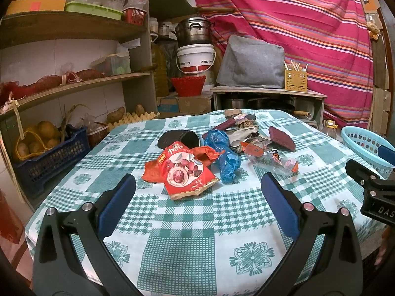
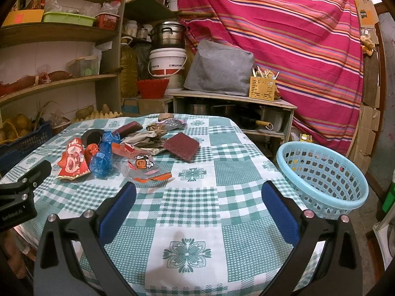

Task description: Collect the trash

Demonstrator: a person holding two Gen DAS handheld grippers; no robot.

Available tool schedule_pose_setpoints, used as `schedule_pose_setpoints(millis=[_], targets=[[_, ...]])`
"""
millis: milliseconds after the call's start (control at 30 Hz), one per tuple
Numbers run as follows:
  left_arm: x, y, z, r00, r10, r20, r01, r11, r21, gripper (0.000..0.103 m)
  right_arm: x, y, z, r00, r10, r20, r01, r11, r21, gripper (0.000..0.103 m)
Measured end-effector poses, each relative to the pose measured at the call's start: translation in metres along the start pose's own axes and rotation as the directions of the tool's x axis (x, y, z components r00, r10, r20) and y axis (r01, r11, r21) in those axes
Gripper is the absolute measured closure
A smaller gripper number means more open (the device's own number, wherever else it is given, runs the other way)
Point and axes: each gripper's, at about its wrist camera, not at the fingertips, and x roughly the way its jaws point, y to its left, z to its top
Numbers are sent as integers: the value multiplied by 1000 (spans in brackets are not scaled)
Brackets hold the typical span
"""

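Trash [image 1: 217,148] lies heaped at the centre of the left wrist frame and in the left-centre of the right wrist frame, on a table under a green-and-white checked cloth [image 2: 222,177]. Left gripper [image 1: 197,187]: blue pads spread wide apart, nothing between them, hovering over bare cloth at the lower centre of its frame. Right gripper [image 2: 198,194]: same state, pads apart and empty, lower centre of its frame. Nearest the left gripper, just above its pads: red snack bag [image 1: 185,172], crumpled. Touching it to the right: blue plastic bag [image 1: 228,155]. Behind the red bag: dark round lid-like item [image 1: 179,139], type unclear. Right of the blue bag: clear wrapper with orange print [image 1: 274,160]. Further up-right: maroon scouring pad [image 2: 181,145], flat on the cloth. Light blue perforated basket [image 2: 323,175] sits at the right edge of the right wrist frame, well apart from the heap. Background, upper left: wooden shelves [image 1: 74,27].
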Motion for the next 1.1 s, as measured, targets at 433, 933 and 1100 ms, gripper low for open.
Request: schedule_pose_setpoints(millis=[433, 933, 1100], targets=[[0, -4, 1, 1000, -2, -4, 2, 1000, -1, 5, 1, -1, 0, 1000, -4, -1, 4, 1000, 0, 4], [1, -4, 0, 1000, 0, -5, 0, 1000, 1, 5, 1, -4, 2, 1000, -5, 1, 5, 1000, 2, 4], [1, -4, 0, 1000, -10, -11, 10, 1000, 0, 5, 1, -4, 2, 1000, -3, 3, 3, 1000, 4, 4]])
